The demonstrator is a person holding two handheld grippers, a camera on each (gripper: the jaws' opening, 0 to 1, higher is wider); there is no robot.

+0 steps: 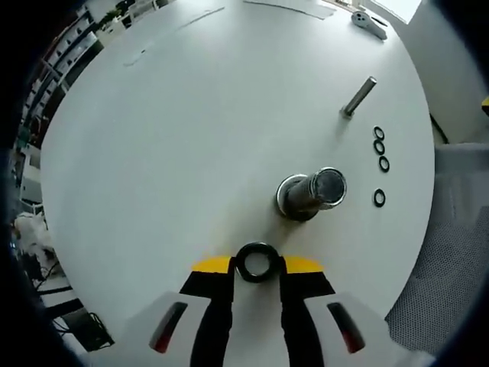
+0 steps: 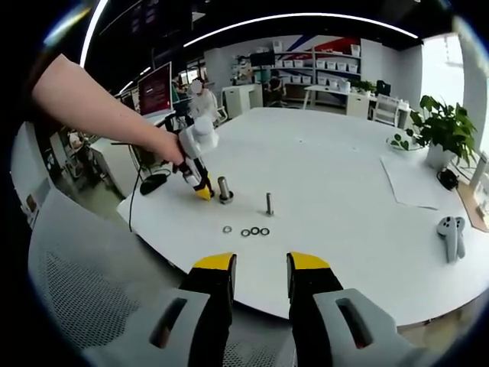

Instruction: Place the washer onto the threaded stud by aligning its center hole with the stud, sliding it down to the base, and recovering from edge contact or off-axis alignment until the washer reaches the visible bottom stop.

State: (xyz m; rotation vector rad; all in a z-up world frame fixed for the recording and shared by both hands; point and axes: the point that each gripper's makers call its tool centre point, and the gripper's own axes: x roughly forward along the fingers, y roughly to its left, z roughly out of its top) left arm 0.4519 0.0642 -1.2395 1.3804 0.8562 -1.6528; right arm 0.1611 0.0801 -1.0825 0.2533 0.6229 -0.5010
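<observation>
Left gripper view: my left gripper (image 1: 257, 265) pinches the washer (image 1: 257, 261) by its rim between the yellow tips, centre hole left open, which I judge keeps the bore free for threading.
Washer position: just short of the wide stud (image 1: 312, 193), not yet over its top, hole and stud axis apart.
Stud: stands on a round base flange on the white worktop (image 1: 168, 153); it leans toward me in the fisheye, so true alignment is hard to judge.
Beyond: a slimmer stud (image 1: 357, 97) stands farther off, with four spare washers (image 1: 380, 153) lying flat beside it.
Right gripper view: my right gripper (image 2: 260, 271) hangs off the worktop edge, jaws parted and holding nothing, well apart from the studs, I'd say parked clear of the work.
Hidden: the stud's threads and bottom stop are blurred; the washer's contact points sit under the tips; a white handheld controller (image 2: 451, 234) lies at the far side.
</observation>
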